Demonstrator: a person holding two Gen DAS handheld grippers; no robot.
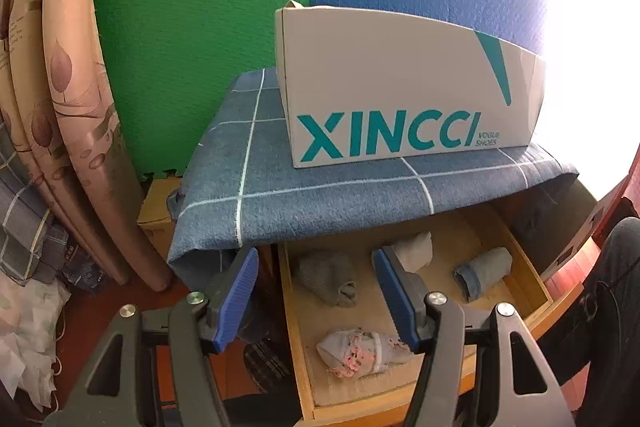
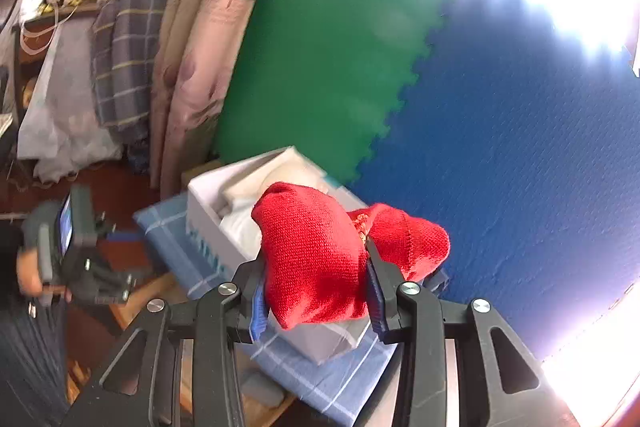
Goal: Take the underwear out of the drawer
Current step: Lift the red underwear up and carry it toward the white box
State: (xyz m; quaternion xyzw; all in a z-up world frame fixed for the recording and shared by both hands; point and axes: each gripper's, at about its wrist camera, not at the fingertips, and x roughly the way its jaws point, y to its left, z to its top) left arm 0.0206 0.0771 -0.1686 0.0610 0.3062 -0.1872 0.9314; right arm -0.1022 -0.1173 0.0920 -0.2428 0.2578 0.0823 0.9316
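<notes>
The left gripper [image 1: 316, 291] hangs with jaws apart and nothing between them over the open pale wooden drawer [image 1: 532, 283]. At 6 o'clock inside lies a rolled pink-and-grey patterned garment [image 1: 360, 349], with free floor around it; rolled grey [image 1: 328, 281], white [image 1: 416, 251] and blue [image 1: 482, 273] bundles sit toward 12, apart. Beyond, the blue checked cloth [image 1: 320, 179] overhangs the drawer's back edge, carrying a white XINCCI shoe box [image 1: 400, 83]. The right gripper [image 2: 316, 275] clamps red knitted underwear [image 2: 312, 255] above that box.
</notes>
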